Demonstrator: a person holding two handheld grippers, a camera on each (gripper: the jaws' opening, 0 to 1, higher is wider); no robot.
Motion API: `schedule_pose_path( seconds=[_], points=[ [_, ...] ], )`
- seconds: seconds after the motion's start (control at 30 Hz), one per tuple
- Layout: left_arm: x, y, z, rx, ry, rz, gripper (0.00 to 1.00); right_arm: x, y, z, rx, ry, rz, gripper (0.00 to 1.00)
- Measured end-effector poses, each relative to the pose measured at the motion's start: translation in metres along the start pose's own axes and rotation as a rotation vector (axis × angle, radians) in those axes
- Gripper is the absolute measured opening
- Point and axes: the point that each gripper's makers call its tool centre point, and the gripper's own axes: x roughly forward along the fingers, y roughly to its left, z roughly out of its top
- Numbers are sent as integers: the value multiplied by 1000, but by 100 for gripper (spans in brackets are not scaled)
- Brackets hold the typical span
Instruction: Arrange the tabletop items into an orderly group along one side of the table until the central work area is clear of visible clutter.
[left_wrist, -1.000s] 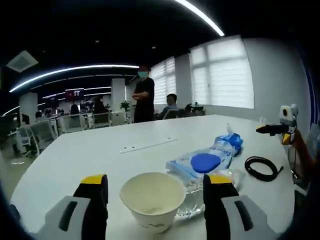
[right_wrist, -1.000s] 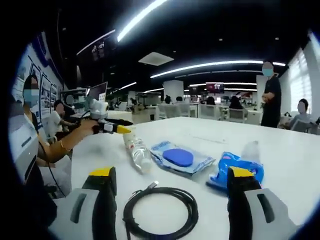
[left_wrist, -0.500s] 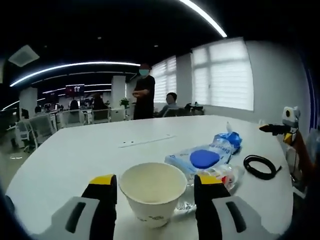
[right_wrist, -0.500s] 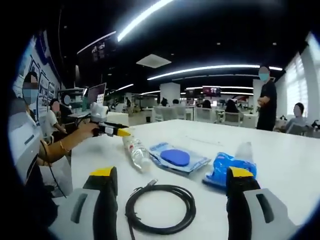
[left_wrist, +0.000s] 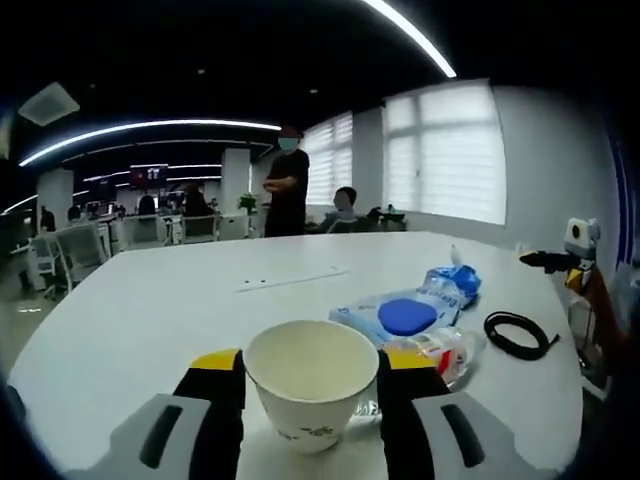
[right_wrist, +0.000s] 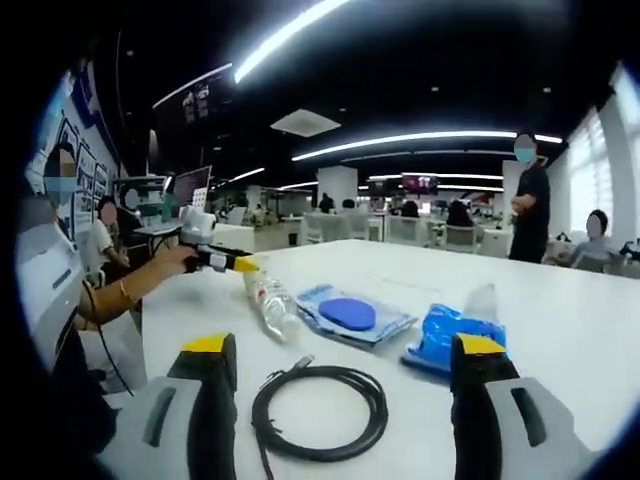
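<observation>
White paper cup (left_wrist: 311, 392) is seen upright between the yellow-tipped jaws of the left gripper (left_wrist: 311, 375), which are pressed against its two sides, so the cup is clamped. Just beyond it, to the right of the jaws, a clear plastic bottle (left_wrist: 438, 350) is laid on its side, touching a clear packet with a blue disc (left_wrist: 400, 318); a blue bag (left_wrist: 452, 285) is set just behind the packet. A black cable coil (left_wrist: 516, 335) is placed further right on the white table (left_wrist: 150, 310). In the right gripper view, the right gripper (right_wrist: 335, 375) is held with its jaws wide apart and nothing between them, the coil lying just ahead between them. A standing person (left_wrist: 287, 195) is seen beyond the table
</observation>
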Motion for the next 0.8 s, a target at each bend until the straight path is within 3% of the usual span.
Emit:
schedule_pose_path(
  seconds=[0.8],
  points=[
    [-5, 2, 14, 0, -56, -5, 50, -9, -5, -4, 17, -1, -19, 85]
  ],
)
